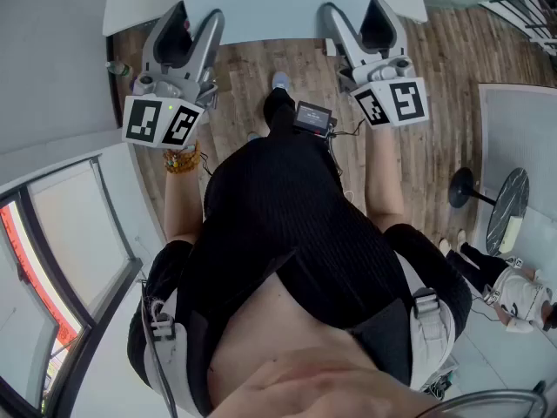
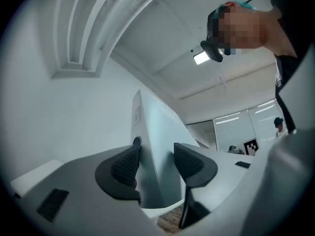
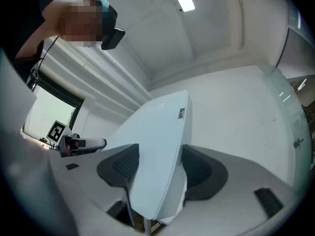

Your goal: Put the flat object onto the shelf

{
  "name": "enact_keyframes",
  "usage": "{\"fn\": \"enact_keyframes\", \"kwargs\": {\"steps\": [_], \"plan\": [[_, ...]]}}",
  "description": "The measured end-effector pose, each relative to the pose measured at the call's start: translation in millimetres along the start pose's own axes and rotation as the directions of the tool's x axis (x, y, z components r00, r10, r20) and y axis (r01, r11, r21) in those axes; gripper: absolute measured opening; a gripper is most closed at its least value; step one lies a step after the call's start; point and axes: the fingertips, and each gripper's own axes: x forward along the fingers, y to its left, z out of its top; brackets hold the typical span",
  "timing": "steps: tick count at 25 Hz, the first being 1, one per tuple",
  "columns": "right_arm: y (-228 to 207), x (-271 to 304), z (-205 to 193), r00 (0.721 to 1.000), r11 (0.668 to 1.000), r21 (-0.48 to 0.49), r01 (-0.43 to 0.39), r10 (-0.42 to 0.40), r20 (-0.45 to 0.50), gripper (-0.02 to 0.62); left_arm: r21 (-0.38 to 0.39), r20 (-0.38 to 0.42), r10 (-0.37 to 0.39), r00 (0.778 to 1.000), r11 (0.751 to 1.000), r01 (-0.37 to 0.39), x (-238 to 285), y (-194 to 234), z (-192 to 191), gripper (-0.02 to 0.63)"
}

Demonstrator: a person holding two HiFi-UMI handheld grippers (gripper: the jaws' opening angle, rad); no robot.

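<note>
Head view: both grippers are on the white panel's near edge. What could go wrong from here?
1. The left gripper and right gripper clamp the flat panel only along its near edge, so the unsupported far part may sag or slip free onto the wooden floor.
2. The panel hides what lies ahead in the head view, so its far edge could strike something unseen.

Pale bluish-white flat panel (image 1: 296,3); grey left claw (image 2: 153,163) and right claw (image 3: 160,166), black ribbed pads (image 2: 125,165); brown plank floor (image 1: 252,77).
</note>
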Motion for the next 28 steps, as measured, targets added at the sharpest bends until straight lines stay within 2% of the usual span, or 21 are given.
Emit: {"fn": "enact_keyframes", "kwargs": {"steps": [4, 9, 13, 17, 23, 28], "plan": [[-2, -4, -5, 1.0, 0.999, 0.032, 0.004, -0.004, -0.014, 0.273, 0.001, -0.013, -0.009, 1.0, 1.0, 0.009, 1, 0, -6, 0.222], [-3, 0, -15, 0.999, 0.994, 0.106, -0.028, 0.033, -0.043, 0.274, -0.004, -0.029, -0.007, 1.0, 1.0, 0.007, 1, 7, -12, 0.222], [-7, 0, -33, 0.997, 0.989, 0.15, -0.009, 0.021, -0.075, 0.274, -0.012, -0.057, -0.01, 0.998, 1.0, 0.01, 3, 11, -23, 0.222], [-14, 3, -50, 0.994, 0.988, 0.153, 0.014, 0.003, -0.109, 0.274, -0.005, -0.095, -0.004, 0.995, 1.0, 0.004, 9, 17, -38, 0.222], [-26, 6, -76, 0.985, 0.989, 0.142, 0.04, -0.015, -0.17, 0.273, -0.064, -0.156, -0.003, 0.988, 0.998, -0.007, 16, 29, -74, 0.222], [-26, 5, -109, 0.97, 0.989, 0.138, 0.05, -0.015, -0.243, 0.273, -0.131, -0.232, 0.001, 0.973, 0.991, -0.032, 7, 39, -115, 0.222]]}}
